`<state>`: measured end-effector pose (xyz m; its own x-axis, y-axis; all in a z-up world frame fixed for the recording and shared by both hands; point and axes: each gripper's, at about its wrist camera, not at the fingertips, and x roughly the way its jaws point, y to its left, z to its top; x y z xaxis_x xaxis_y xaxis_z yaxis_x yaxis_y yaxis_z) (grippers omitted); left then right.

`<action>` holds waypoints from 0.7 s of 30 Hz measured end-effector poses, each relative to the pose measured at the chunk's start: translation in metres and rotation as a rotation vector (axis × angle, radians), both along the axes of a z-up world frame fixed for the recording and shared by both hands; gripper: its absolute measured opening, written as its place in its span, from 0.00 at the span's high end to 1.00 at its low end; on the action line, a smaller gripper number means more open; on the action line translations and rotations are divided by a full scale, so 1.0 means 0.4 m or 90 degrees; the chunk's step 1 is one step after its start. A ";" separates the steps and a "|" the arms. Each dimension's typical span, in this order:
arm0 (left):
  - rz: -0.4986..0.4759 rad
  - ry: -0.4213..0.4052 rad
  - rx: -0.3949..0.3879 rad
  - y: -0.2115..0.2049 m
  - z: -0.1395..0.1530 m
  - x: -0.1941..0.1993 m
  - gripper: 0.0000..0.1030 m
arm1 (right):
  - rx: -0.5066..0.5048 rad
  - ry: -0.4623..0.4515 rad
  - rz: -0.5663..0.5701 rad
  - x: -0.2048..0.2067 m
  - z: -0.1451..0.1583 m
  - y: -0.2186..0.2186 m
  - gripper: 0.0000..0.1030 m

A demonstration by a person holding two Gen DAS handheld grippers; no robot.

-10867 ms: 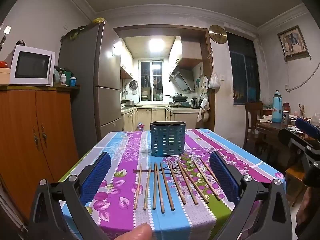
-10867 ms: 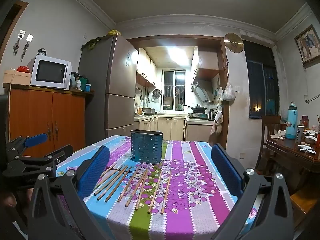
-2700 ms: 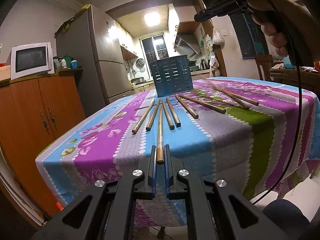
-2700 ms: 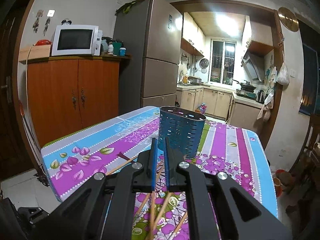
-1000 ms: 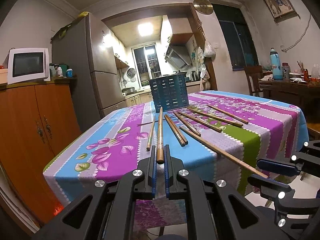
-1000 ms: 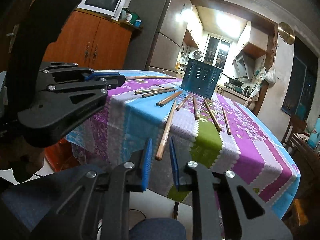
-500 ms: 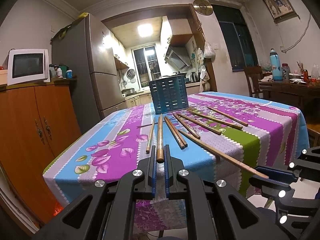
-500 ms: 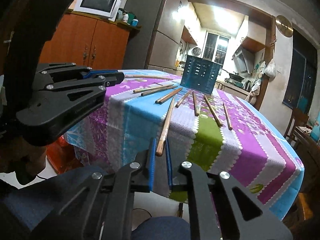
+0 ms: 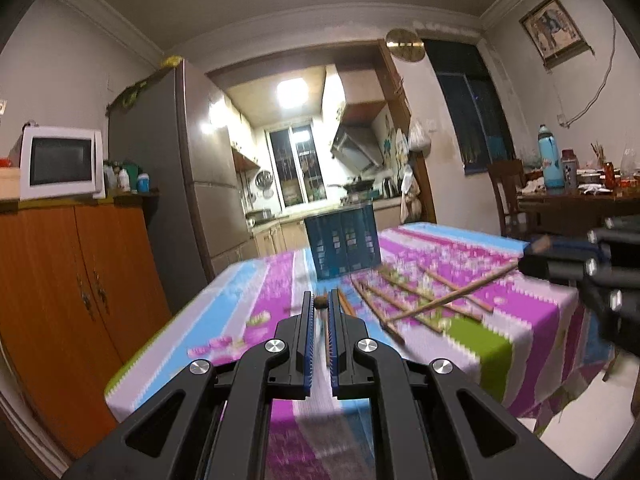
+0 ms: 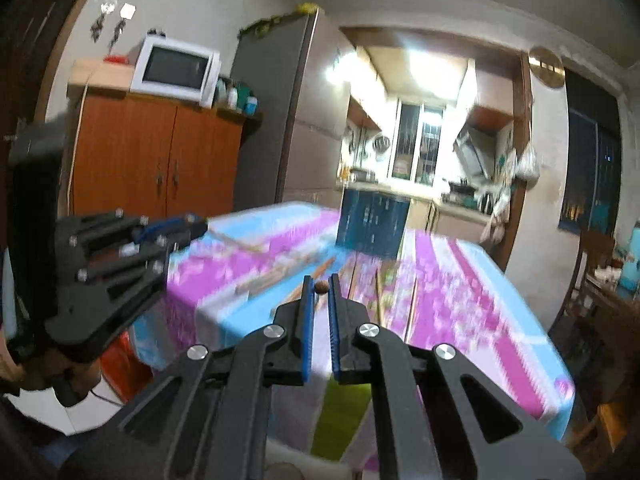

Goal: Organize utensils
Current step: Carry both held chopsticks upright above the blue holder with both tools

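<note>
Since half a second ago both grippers have been lifted, each carrying a chopstick off the cloth. Beyond them the table (image 9: pixel 500 344) is seen blurred, its near edge dropping to bare floor. At the table's far end the blue holder (image 9: pixel 343 246) stands upright, with loose chopsticks (image 9: pixel 416 292) lying before it. The left gripper (image 9: pixel 320 304) is clenched on the left chopstick (image 9: pixel 319 302), seen end-on. The right gripper (image 10: pixel 321 288) is clenched on the right chopstick (image 10: pixel 321 287), likewise seen end-on.
</note>
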<state>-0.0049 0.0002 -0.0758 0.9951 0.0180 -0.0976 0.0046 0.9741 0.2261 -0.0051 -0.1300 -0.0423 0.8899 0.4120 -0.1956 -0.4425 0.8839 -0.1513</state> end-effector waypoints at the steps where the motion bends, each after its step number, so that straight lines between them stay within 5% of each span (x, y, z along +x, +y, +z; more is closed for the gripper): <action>1: -0.003 -0.008 0.000 0.001 0.018 0.005 0.93 | 0.008 -0.007 0.004 0.011 0.024 -0.007 0.95; 9: -0.012 -0.053 -0.002 0.016 0.140 0.072 0.93 | 0.053 -0.015 0.053 0.150 0.191 -0.033 0.95; 21: -0.052 0.008 0.011 0.045 0.361 0.269 0.93 | 0.042 0.039 0.067 0.357 0.337 -0.027 0.95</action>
